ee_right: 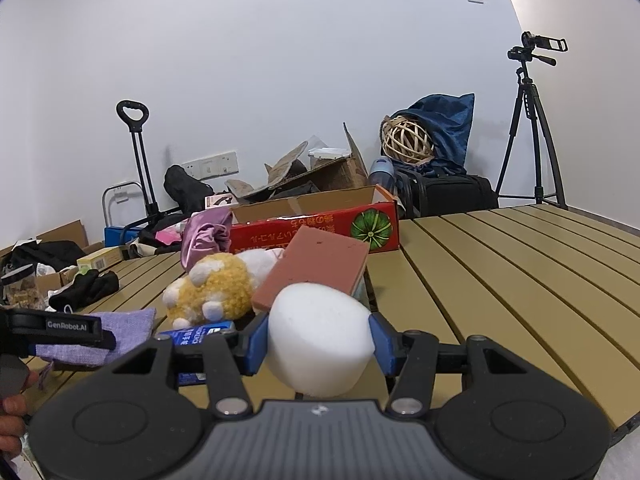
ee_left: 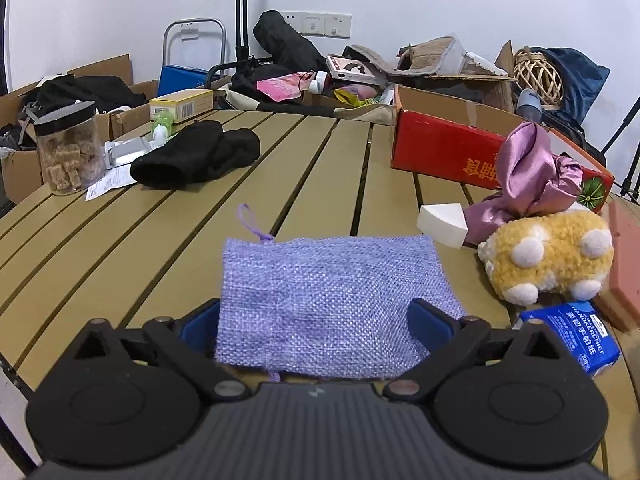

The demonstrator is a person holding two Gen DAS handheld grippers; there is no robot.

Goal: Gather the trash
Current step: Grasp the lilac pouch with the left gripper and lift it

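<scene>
1. The left gripper (ee_left: 316,326) stands with its blue fingers (ee_left: 430,322) spread wide to either side of a lilac woven drawstring pouch (ee_left: 332,300) lying flat on the tan slatted table (ee_left: 312,168); whether the pads touch the cloth is hard to make out.
2. The pouch's near edge is hidden behind the gripper body.
3. The right gripper (ee_right: 318,344) is clamped on a white rounded foam sponge (ee_right: 318,340), whose underside is cut off by the gripper body.
4. Just beyond the sponge lies a pinkish-brown rectangular block (ee_right: 316,266), its near end hidden.
5. Left of it, a yellow-and-white plush toy (ee_right: 212,286) lies on the table.
6. A blue tissue packet (ee_right: 196,334) is partly hidden behind the right gripper's linkage.
</scene>
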